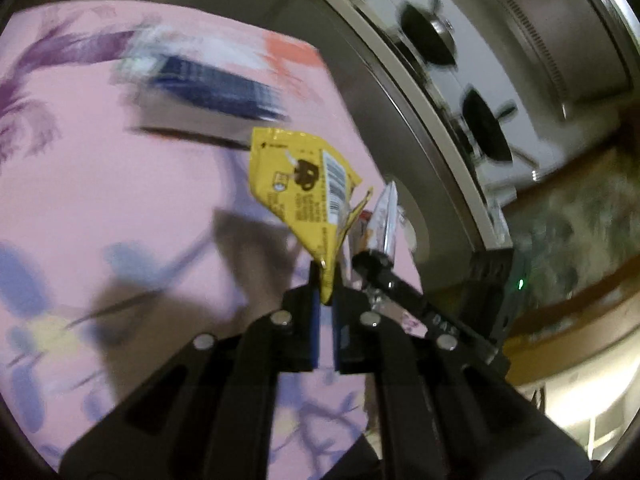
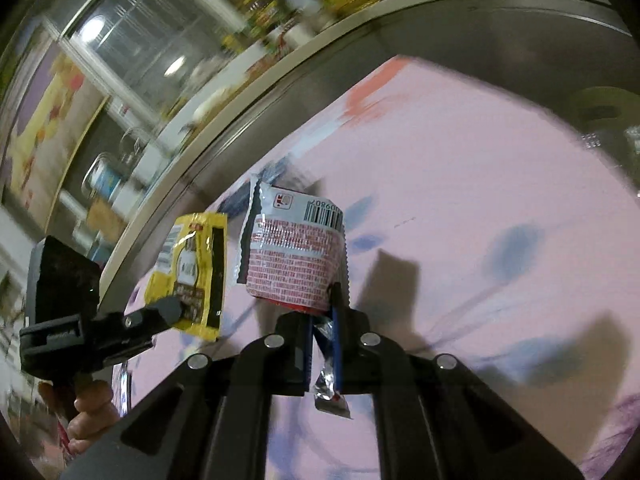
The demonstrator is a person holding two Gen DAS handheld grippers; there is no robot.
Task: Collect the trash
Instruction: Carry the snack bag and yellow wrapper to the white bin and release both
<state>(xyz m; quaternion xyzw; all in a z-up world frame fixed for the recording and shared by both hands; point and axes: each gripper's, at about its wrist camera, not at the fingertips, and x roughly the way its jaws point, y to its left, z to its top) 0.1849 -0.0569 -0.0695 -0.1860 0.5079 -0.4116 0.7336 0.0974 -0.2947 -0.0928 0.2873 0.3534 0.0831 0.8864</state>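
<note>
My left gripper [image 1: 326, 280] is shut on a yellow snack wrapper [image 1: 302, 188] and holds it in the air above the pink flowered tablecloth [image 1: 120, 220]. My right gripper [image 2: 322, 312] is shut on a red and white snack wrapper [image 2: 294, 256], also held above the cloth [image 2: 480, 200]. The two grippers are close side by side. The left gripper [image 2: 172, 308] with the yellow wrapper [image 2: 192, 268] shows at the left of the right wrist view. The right gripper [image 1: 372, 260] with its wrapper seen edge-on [image 1: 384, 216] shows just right of the yellow one.
A blurred blue and white package [image 1: 208, 80] lies on the cloth farther back. The table's metal rim [image 1: 400, 92] curves past the cloth; beyond it are a white stove with black pans [image 1: 484, 128]. Shelves with jars and bottles [image 2: 304, 0] stand behind the table.
</note>
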